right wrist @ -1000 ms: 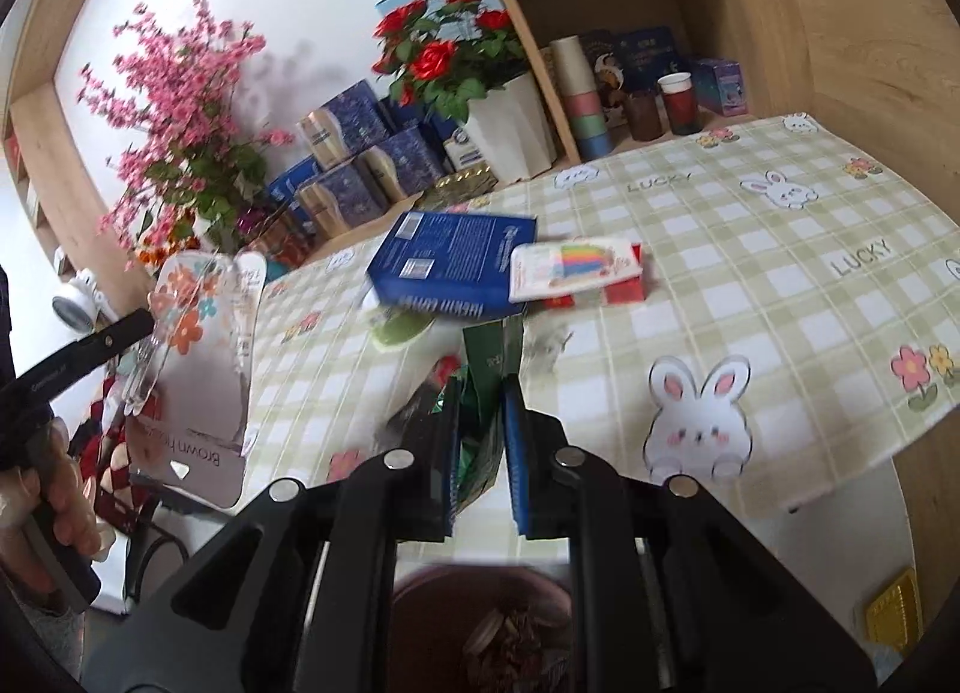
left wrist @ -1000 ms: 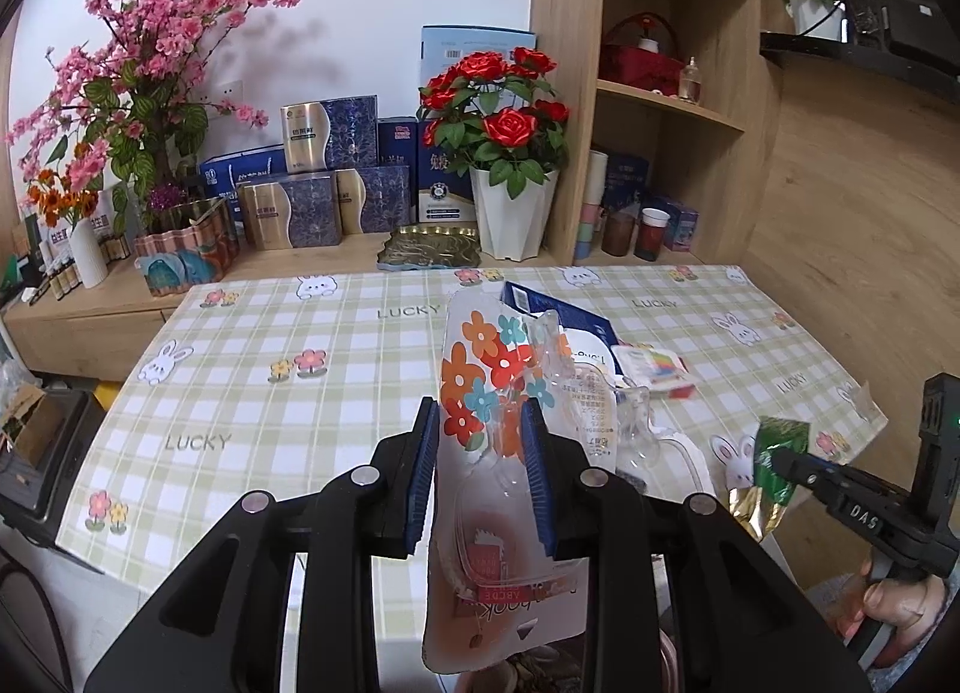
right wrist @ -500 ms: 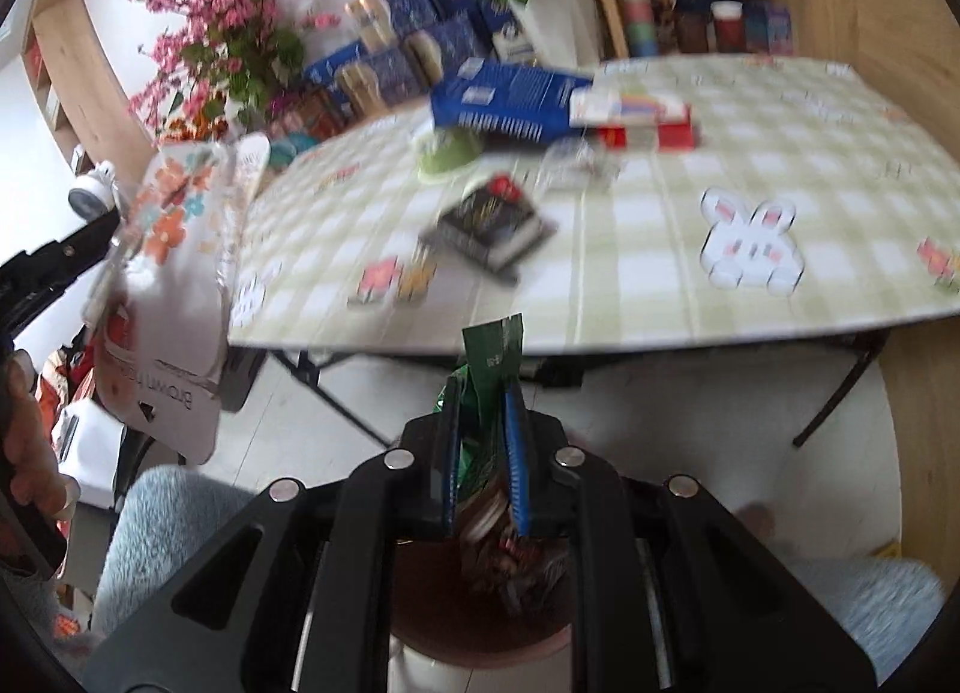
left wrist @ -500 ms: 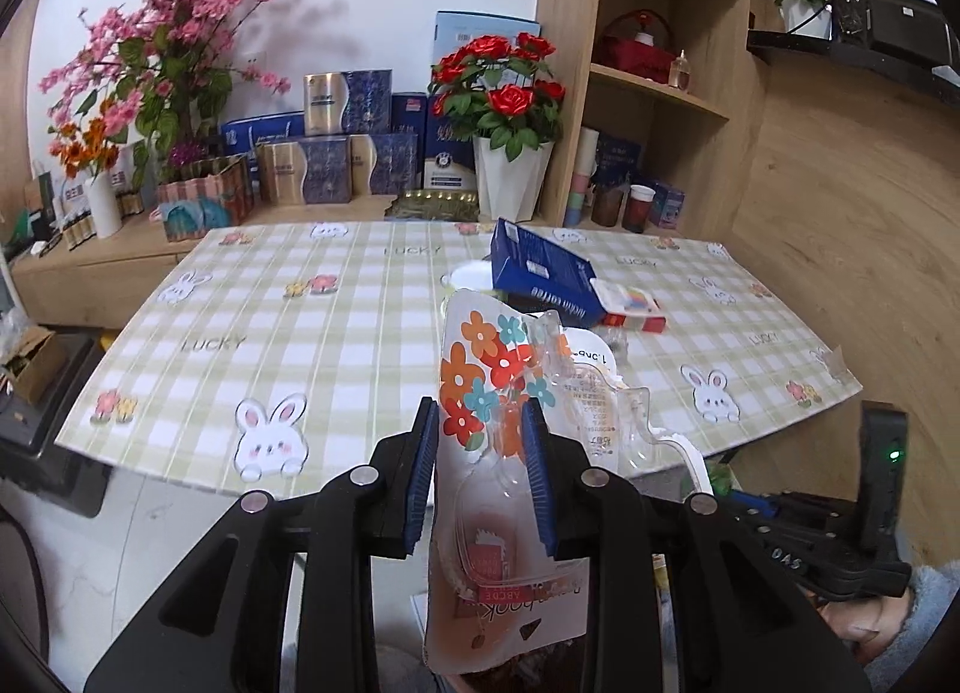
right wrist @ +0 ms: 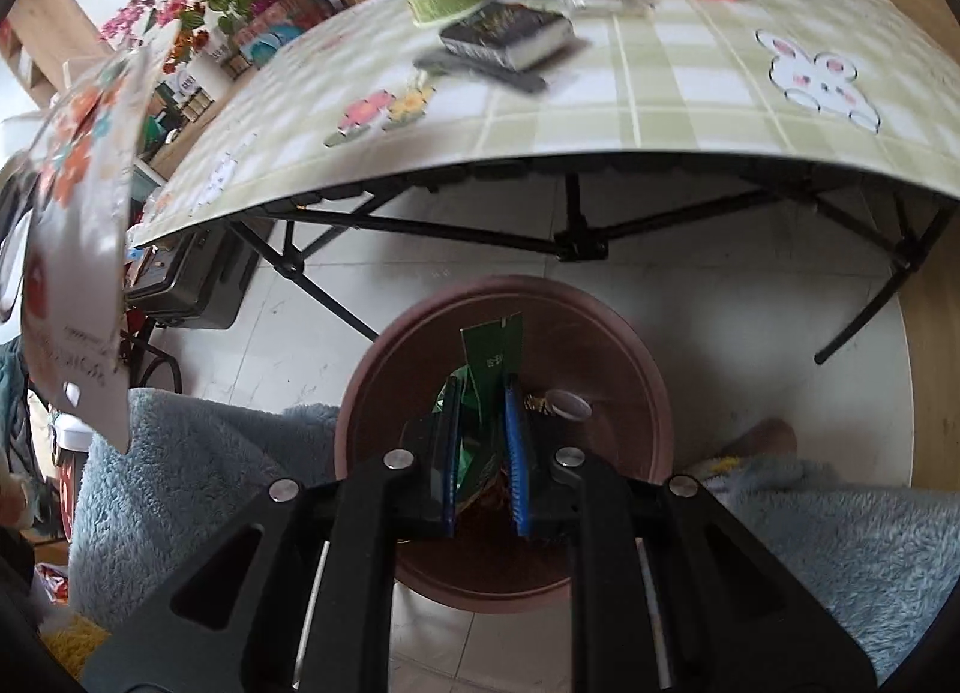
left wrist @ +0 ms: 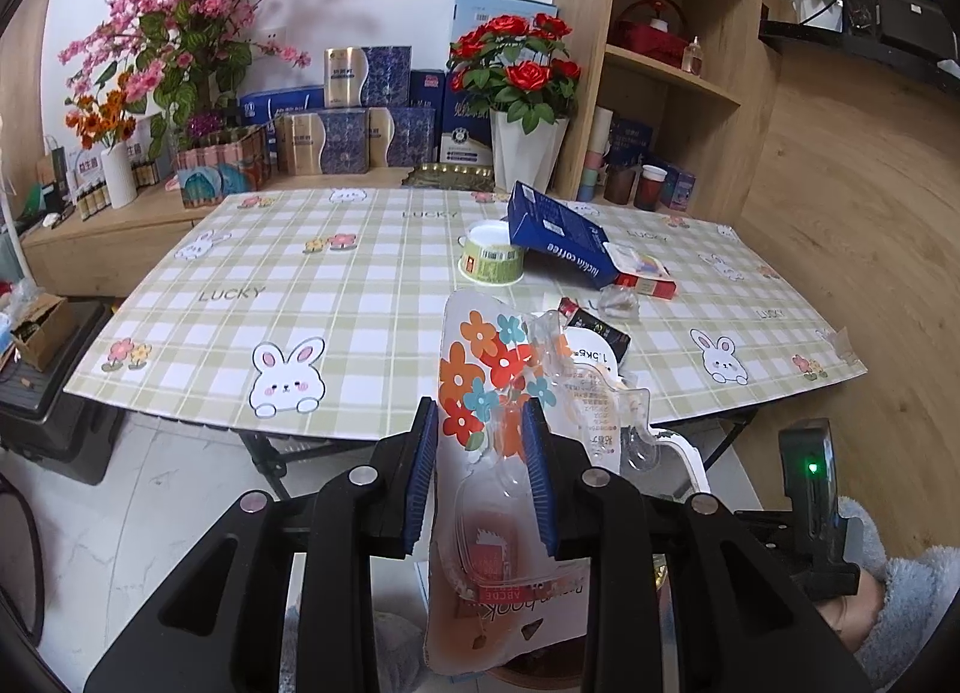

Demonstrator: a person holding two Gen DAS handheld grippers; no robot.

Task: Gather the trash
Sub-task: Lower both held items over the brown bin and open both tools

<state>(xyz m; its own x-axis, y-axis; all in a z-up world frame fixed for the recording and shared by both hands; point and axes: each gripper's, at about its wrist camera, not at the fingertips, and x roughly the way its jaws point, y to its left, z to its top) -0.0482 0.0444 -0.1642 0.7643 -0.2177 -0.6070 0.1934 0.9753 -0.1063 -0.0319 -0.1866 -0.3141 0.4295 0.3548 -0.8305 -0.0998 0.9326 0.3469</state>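
My left gripper (left wrist: 480, 423) is shut on a clear plastic blister pack with a flower print (left wrist: 498, 357) and holds it upright in front of the table edge. The same pack shows at the left edge of the right wrist view (right wrist: 78, 153). My right gripper (right wrist: 483, 393) points down over a round brown bin (right wrist: 624, 345) on the floor. A crumpled green wrapper (right wrist: 495, 351) stands between its blue pads, and the jaws are starting to open around it. The bin holds some scraps.
On the checked tablecloth (left wrist: 288, 285) lie a blue coffee box (left wrist: 558, 234), a green paper cup (left wrist: 491, 261), a red box (left wrist: 645, 279), a black packet (right wrist: 510, 33) and crumpled clear plastic (left wrist: 618, 297). Fluffy blue fabric (right wrist: 210, 453) flanks the bin. Black table legs (right wrist: 576, 237) stand behind it.
My right gripper tipped down and sank from table height to just over the bin, with the green wrapper in it. My left gripper drew back from the table with the blister pack.
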